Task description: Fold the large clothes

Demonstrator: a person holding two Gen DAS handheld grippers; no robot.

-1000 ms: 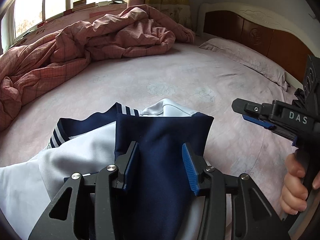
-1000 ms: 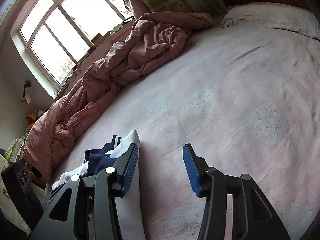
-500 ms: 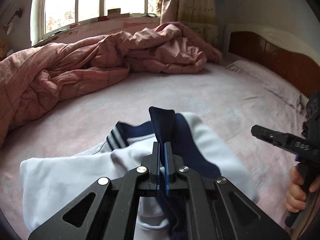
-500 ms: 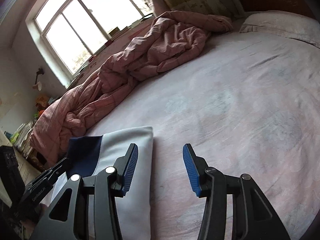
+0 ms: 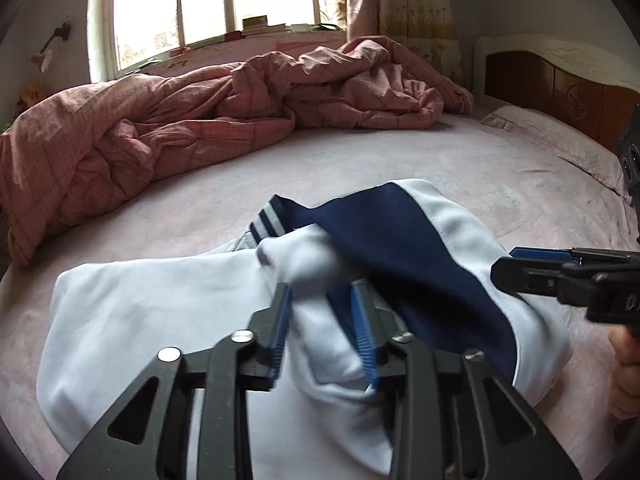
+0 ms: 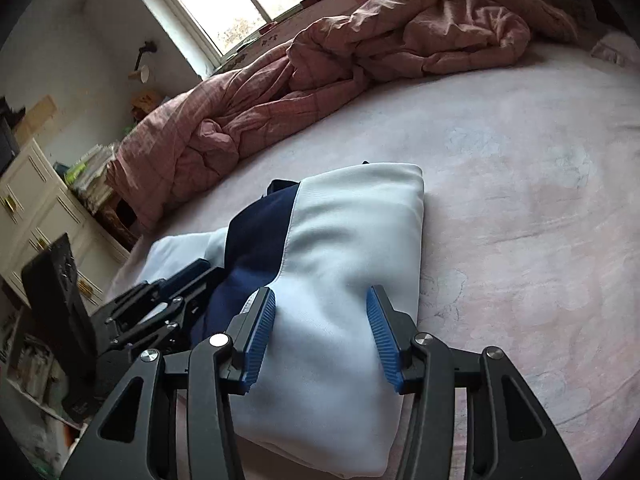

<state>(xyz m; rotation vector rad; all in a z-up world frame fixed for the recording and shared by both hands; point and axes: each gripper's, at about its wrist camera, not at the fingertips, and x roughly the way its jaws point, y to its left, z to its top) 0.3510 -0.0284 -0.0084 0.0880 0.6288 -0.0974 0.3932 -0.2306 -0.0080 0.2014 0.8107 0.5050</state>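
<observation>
The garment (image 6: 352, 264) — a white jacket with navy panels and a striped collar (image 5: 266, 222) — lay on the pink bed sheet (image 6: 520, 184), near the edge closest to us. We judged it partly folded: in the right wrist view one side formed a long, tidy white panel with a clean outer edge, while in the left wrist view the middle was bunched, with a navy section draped loosely over a white hump.

Our left gripper (image 5: 322, 330) stood over that bunched middle with its blue pads spread apart. Cloth rose between the pads, but we could not see them pinching it, so we read this gripper as released. Our right gripper (image 6: 322, 334) hovered above the folded white panel, pads wide apart and holding nothing; the fabric showed plainly between them.

What remained, in our estimate: flatten the loose navy section, bring the other side across, then fold the length down to a compact packet.

Farther out, a rumpled pink quilt (image 5: 200, 112) lay heaped along the far side under the window (image 5: 208, 4), well apart from the garment, and a pillow (image 5: 560, 140) rested by the headboard (image 5: 560, 84).
</observation>
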